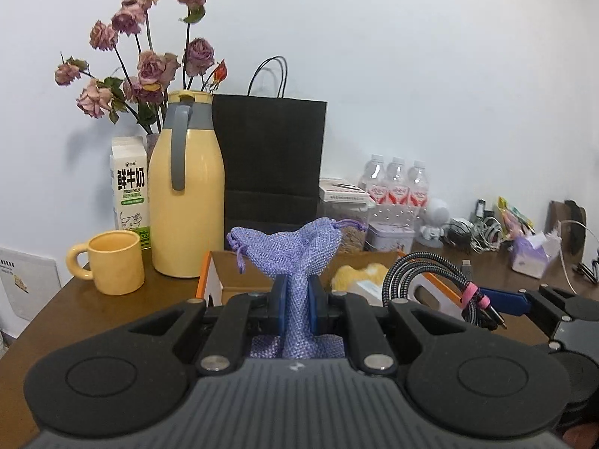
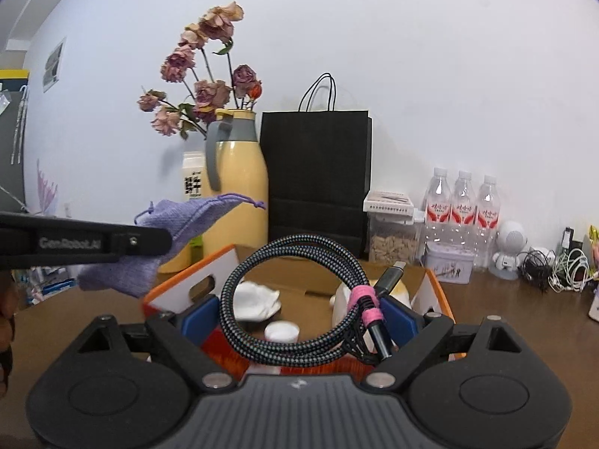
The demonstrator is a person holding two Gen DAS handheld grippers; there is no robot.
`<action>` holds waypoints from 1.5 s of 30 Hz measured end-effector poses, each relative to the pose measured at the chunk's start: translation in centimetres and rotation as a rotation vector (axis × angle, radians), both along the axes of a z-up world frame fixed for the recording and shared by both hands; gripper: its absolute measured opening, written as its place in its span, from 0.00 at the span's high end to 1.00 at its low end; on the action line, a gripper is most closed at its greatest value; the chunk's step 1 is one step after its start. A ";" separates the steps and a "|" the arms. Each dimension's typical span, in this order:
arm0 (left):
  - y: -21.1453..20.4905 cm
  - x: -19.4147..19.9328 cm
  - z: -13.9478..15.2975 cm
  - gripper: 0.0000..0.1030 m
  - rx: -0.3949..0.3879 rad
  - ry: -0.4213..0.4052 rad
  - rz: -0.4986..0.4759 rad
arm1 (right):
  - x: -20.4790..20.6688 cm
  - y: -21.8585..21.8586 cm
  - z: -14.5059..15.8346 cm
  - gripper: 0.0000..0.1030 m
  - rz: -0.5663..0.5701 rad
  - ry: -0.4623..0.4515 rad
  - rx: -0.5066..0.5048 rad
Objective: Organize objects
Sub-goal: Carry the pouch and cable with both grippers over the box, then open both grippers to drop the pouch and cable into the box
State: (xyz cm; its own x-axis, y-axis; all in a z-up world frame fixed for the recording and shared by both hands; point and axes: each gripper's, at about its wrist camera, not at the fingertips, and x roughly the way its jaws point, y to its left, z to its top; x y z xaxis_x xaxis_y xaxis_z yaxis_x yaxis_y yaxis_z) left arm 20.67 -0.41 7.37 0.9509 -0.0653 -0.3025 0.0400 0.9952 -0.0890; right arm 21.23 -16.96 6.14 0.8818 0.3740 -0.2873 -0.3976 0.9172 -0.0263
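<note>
Showing two handheld tools above an open cardboard box (image 2: 430, 284) on a brown table (image 1: 93, 310), with both items raised over it. The left gripper (image 1: 297, 308) is pinching its blue pads tight on the waist of a lilac drawstring pouch (image 1: 288, 250), whose gathered mouth is fanning out toward 12 o'clock while its lower part is hanging behind the pads. The right gripper (image 2: 299, 321) is standing wide, its pads pressing outward-facing sides of a coiled braided cable (image 2: 295, 299) bound by a pink tie (image 2: 365, 301); the coil is sitting upright between them, its plugs pointing toward 1 and 5 o'clock. Inside the box, white items and a pale yellow soft thing are lying at its floor. Behind the box, a yellow jug (image 1: 189, 194) is standing at 11 o'clock, a black paper bag (image 1: 273, 161) at 12 o'clock, and a yellow mug (image 1: 112, 262) at 10 o'clock in the left view. Judged risks: the springy coil is being held only across its width, so any easing of the pads is likely letting it spring out or tip; the pouch's loose cords are likely snagging on the box rim; and the two tools, working near each other, are risking a collision over the box.
</note>
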 end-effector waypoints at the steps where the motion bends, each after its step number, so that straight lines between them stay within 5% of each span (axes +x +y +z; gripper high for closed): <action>1: 0.2 0.9 -0.1 0.89 -0.007 0.005 0.003 | 0.8 0.4 0.0 0.12 -0.003 0.004 -0.003; 11: 1.8 9.4 -2.2 0.89 -0.074 0.080 0.042 | 9.0 3.6 -1.5 0.12 -0.046 0.063 -0.027; 20: 2.0 11.0 -4.4 0.88 -0.048 0.154 0.026 | 9.8 3.3 -3.4 0.11 -0.058 0.096 -0.055; 22: 1.9 10.8 -4.3 0.80 -0.038 0.155 0.034 | 9.7 3.0 -3.3 0.11 -0.066 0.101 -0.045; 27: 1.5 10.3 -3.9 0.00 -0.022 0.114 0.051 | 9.3 2.1 -3.1 0.00 -0.078 0.106 -0.024; 45: 1.6 8.9 -2.6 0.00 -0.033 0.054 0.062 | 8.3 1.2 -2.2 0.00 -0.083 0.095 -0.002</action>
